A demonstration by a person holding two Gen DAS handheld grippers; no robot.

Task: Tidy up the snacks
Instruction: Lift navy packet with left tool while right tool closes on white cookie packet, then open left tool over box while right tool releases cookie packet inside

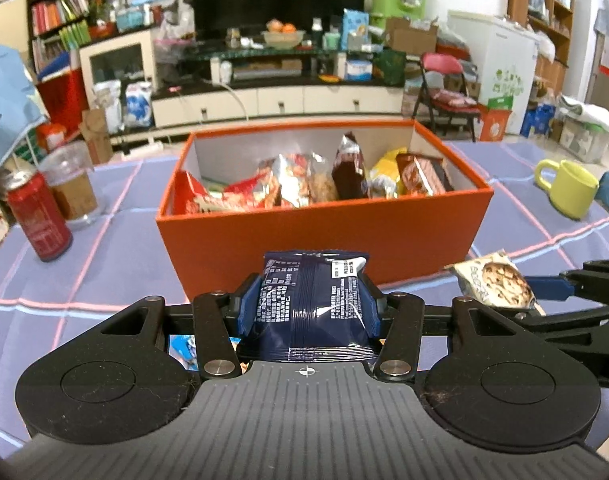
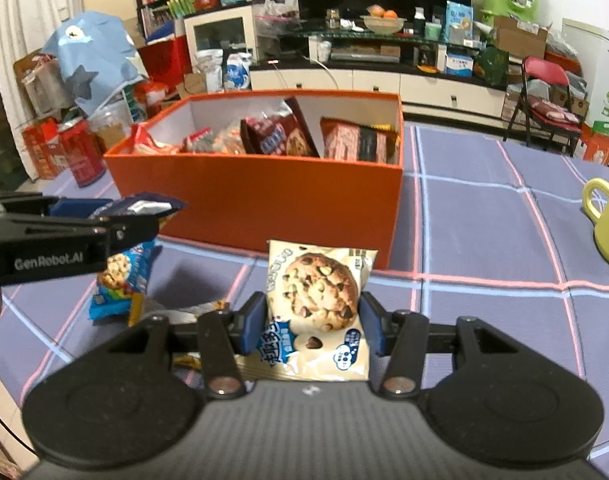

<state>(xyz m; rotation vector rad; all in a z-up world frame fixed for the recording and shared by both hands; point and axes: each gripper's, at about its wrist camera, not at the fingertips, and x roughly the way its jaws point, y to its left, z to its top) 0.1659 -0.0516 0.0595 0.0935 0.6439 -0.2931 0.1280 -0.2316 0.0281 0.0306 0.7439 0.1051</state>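
Observation:
An orange box (image 1: 324, 240) (image 2: 264, 196) stands on the table, holding several snack packets. My left gripper (image 1: 310, 300) is shut on a dark blue snack packet (image 1: 312, 304), held above the cloth just in front of the box. My right gripper (image 2: 311, 322) is shut on a cream cookie packet (image 2: 318, 308), also in front of the box. The cookie packet (image 1: 492, 280) shows at the right of the left wrist view. The left gripper (image 2: 104, 224) with its blue packet (image 2: 140, 206) shows at the left of the right wrist view.
A purple checked cloth (image 2: 484, 232) covers the table. A blue snack packet (image 2: 120, 280) and other wrappers lie at front left. A red can (image 1: 38, 220) and a plastic cup (image 1: 70, 184) stand left of the box; a yellow-green mug (image 1: 568, 188) stands to its right.

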